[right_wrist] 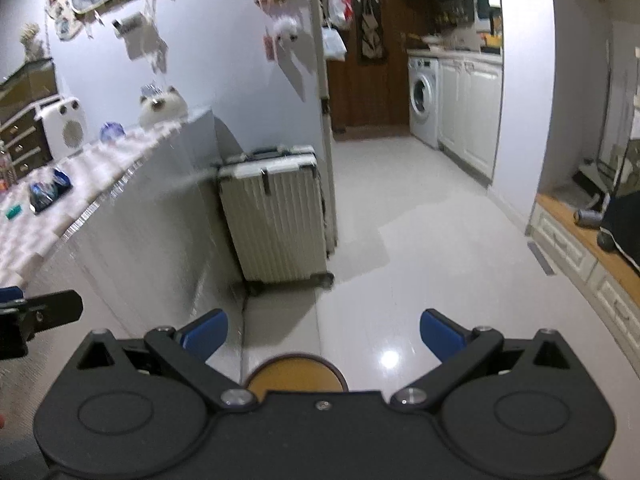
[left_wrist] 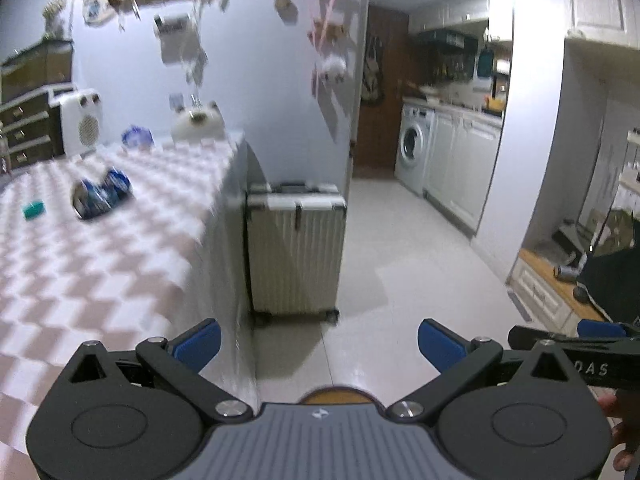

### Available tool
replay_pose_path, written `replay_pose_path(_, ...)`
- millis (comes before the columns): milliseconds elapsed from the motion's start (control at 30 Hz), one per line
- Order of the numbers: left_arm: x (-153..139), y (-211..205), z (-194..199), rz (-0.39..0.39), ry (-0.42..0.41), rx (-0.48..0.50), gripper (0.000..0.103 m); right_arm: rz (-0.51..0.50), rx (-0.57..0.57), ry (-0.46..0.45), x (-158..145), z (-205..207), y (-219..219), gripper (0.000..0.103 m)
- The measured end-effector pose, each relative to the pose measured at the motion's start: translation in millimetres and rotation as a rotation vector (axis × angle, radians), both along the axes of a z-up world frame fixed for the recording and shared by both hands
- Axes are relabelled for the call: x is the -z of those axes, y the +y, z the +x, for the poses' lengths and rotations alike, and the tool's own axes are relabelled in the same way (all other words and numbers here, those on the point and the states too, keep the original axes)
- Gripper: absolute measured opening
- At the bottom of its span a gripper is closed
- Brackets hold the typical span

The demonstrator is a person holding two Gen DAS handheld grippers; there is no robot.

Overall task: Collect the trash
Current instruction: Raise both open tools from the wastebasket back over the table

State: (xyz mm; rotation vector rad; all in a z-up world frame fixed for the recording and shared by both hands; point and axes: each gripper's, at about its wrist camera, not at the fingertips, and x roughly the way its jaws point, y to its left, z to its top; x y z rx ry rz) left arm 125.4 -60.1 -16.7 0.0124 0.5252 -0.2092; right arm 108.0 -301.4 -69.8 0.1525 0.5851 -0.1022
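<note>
Left black two-finger gripper with blue pads [left_wrist: 319, 344]: jaws spread wide, nothing between them, both blue pads [left_wrist: 199, 343] angled outward. Held roughly level, pointing forward.

Right black two-finger gripper with blue pads [right_wrist: 323, 334]: same state, jaws wide apart and empty, pads [right_wrist: 442, 336] splayed outward. Also about level, pointing forward.

Both held side by side, near each other. The right gripper's black finger with a blue pad pokes into the left wrist view at its right edge [left_wrist: 576, 340]; the left gripper's finger shows at the left edge of the right wrist view [right_wrist: 38, 310].

Fingers of the person's hand [left_wrist: 624, 432] visible low at the right edge of the left wrist view; what they grip is cut off.
</note>
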Motion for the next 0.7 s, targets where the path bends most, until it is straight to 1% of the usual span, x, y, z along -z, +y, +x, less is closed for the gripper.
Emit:
replay_pose_path(167,-33.8,30.1,-11.5,0.002,-0.076,-0.045,0.103,-0.015,-0.041,-0.051,-29.4,-3.5,21.0,0.103)
replay_pose_path(300,-57.1,58.0,-15.9,0.010,-0.118,-0.085,0.103,-0.020,-0.069,-0.081,-48.0,-2.5,39.8,0.103)
replay_pose_path(433,-77.5,86.4,-14.3,-0.008,-0.148,-0.103,0.103,-0.015,-0.096,-0.103,-66.7,5.4,59.0,0.103)
replay_pose_path(533,-90.3,109.9,-11.0,0.012,-0.172,-0.131,0.103,-0.009,-0.112,-0.110,-77.7,14.1,76.4,0.103)
replay_pose_path(633,-101.4,137.2,-5.1,0.006,-0.180,-0.150,0.103,-0.015,-0.137,-0.124,-89.5,25.2,99.2,0.103)
replay_pose_path(700,-108.0,154.0,-1.3,0.019,-0.191,-0.171,0.103,-0.021,-0.159,-0.132,-96.9,32.6,115.2,0.103)
